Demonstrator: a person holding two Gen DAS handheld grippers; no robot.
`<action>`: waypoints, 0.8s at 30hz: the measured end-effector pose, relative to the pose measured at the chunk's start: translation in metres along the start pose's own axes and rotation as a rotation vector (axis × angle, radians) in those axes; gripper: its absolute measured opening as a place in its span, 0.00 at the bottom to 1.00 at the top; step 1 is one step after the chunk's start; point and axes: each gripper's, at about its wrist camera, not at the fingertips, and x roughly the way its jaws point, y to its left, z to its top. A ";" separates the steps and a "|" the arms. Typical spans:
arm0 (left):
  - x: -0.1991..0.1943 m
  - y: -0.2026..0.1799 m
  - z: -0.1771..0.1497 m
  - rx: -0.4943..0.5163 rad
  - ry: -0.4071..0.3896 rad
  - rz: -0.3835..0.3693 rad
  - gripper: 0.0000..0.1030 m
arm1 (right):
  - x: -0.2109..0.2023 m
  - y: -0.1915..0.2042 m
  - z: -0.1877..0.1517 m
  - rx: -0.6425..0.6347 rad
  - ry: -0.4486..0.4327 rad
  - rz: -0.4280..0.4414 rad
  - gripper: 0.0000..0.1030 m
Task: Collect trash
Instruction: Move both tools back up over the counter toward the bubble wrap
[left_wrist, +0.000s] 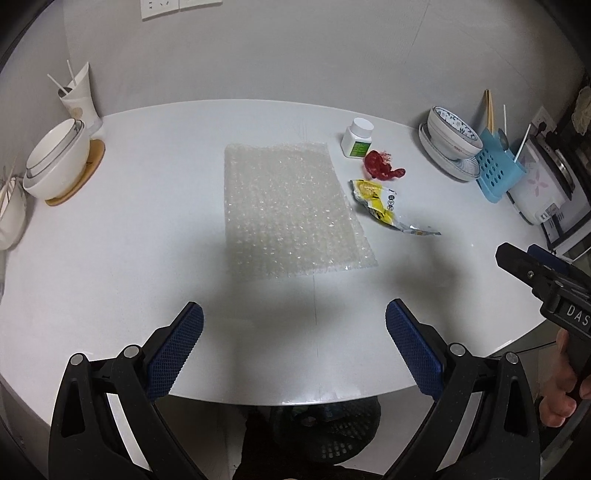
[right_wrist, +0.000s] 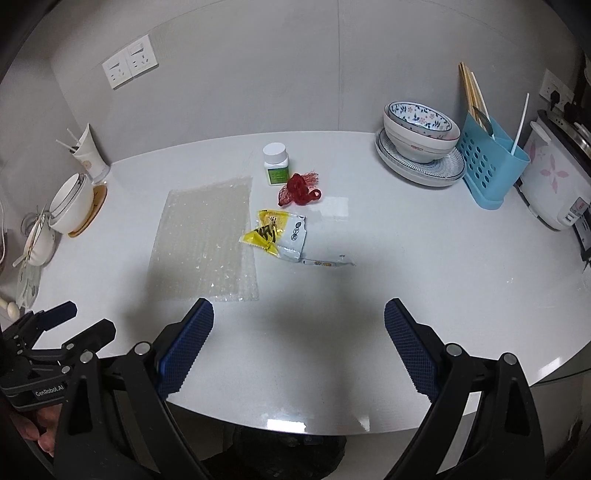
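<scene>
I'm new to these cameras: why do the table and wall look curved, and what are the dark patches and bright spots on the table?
Left wrist view: the fisheye lens bows the table; the dark patch below the bubble wrap is shadow. Right wrist view: same bending; glare streaks sit on the table's near edge, and shadow lies ahead of the right tool. Both are sharp mid-frame.

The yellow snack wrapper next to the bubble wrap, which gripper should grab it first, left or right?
Probably the right gripper. The yellow snack wrapper lies nearly straight ahead of its open fingers, while from the left gripper it sits off to the right, past the bubble wrap.
</scene>
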 end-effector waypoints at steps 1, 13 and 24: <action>0.003 0.003 0.004 -0.003 0.000 -0.004 0.94 | 0.004 0.000 0.004 0.011 0.006 0.005 0.87; 0.059 0.025 0.053 0.012 0.070 0.017 0.94 | 0.059 0.009 0.044 0.077 0.081 -0.023 0.87; 0.116 0.044 0.077 0.014 0.145 0.036 0.94 | 0.119 0.021 0.061 0.094 0.173 -0.067 0.87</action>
